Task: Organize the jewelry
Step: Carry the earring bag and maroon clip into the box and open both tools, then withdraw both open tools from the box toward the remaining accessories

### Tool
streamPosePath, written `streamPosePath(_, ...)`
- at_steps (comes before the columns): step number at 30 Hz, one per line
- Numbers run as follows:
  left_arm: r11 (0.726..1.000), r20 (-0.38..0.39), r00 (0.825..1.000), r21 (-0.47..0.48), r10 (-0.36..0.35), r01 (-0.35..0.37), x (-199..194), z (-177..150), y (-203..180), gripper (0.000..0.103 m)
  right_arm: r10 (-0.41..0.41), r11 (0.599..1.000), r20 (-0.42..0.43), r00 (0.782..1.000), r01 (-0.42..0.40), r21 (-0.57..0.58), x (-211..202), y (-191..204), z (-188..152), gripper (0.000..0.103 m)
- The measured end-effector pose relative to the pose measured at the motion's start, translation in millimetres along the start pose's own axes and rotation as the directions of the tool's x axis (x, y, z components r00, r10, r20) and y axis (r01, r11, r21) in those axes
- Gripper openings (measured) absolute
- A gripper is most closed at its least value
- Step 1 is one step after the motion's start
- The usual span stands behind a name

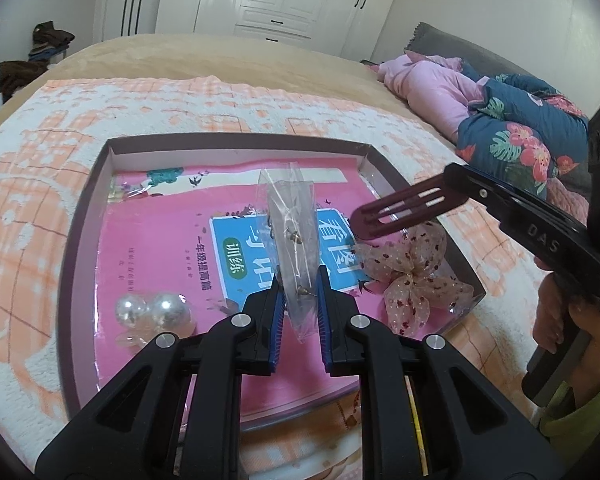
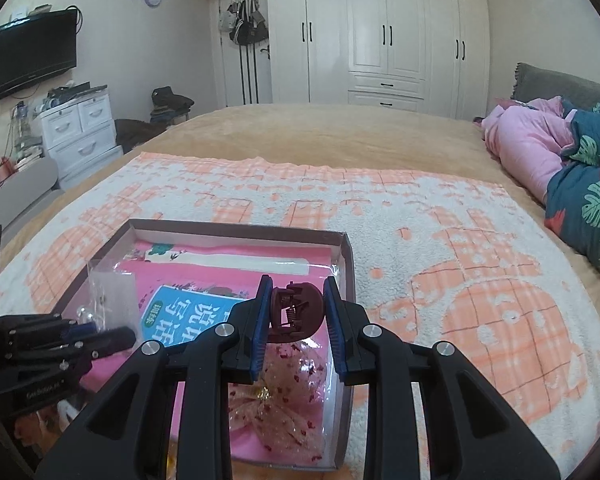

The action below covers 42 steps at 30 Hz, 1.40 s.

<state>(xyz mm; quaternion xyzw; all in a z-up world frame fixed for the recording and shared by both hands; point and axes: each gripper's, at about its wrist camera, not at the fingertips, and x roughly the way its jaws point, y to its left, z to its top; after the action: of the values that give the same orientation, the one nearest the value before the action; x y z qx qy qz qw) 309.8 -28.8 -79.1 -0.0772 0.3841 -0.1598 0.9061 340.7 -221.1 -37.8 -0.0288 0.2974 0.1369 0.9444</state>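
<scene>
Two grips going: left gripper [image 1: 298,292] has its fingers pinched on the clear bag [image 1: 292,236]; right gripper [image 2: 296,312] fingers closed on the dark red hair clip [image 2: 296,310].
Key relation: both items hang over the box [image 1: 76,216], just below the fingers.
Bag axis: long side runs straight out ahead of the left fingers, standing on edge.
Clip axis: prongs stick out forward past the right fingers, above the sheer bow [image 1: 416,276].
Nearer hand: right one to the bow corner, left one to the pearls [image 1: 154,308].
Looks: small earrings inside the bag, I think; clip's spring shows.
</scene>
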Motion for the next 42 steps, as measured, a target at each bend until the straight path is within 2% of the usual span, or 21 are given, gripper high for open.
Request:
streamPosePath(10,1.0,-0.022,1.0,0.005,-0.009,0.009,7,-2,-1,0.009,-0.008,0.998,-0.032,0.999,0.01,0.064,17,-8,-7,0.025)
streamPosePath(14,1.0,-0.026,1.0,0.001,-0.007,0.007,8,-2,0,0.023,-0.012,0.997,-0.06,0.998,0.016,0.073,18,-10,-14,0.025)
streamPosePath(26,1.0,-0.009,1.0,-0.001,-0.01,0.01,-1,-2,0,0.035,-0.036,0.995,-0.105,0.994,0.044,0.084,13,-10,-35,0.027)
streamPosePath(31,1.0,0.005,1.0,-0.005,-0.005,0.005,-8,-2,1,0.04,-0.043,0.995,-0.093,0.995,0.051,0.086,4,-12,-38,0.04)
streamPosePath(37,1.0,0.016,1.0,-0.007,-0.006,0.006,-16,-5,-1,0.04,-0.046,0.994,-0.073,0.996,0.052,0.091,-8,-12,-39,0.05)
streamPosePath(40,1.0,0.025,1.0,-0.008,-0.007,0.007,-20,-5,-2,0.045,-0.044,0.995,-0.048,0.998,0.048,0.092,-19,-12,-38,0.062)
streamPosePath(42,1.0,0.032,0.999,-0.009,-0.006,0.007,-23,-6,-3,0.048,-0.041,0.994,-0.033,0.999,0.044,0.1,-26,-11,-38,0.064)
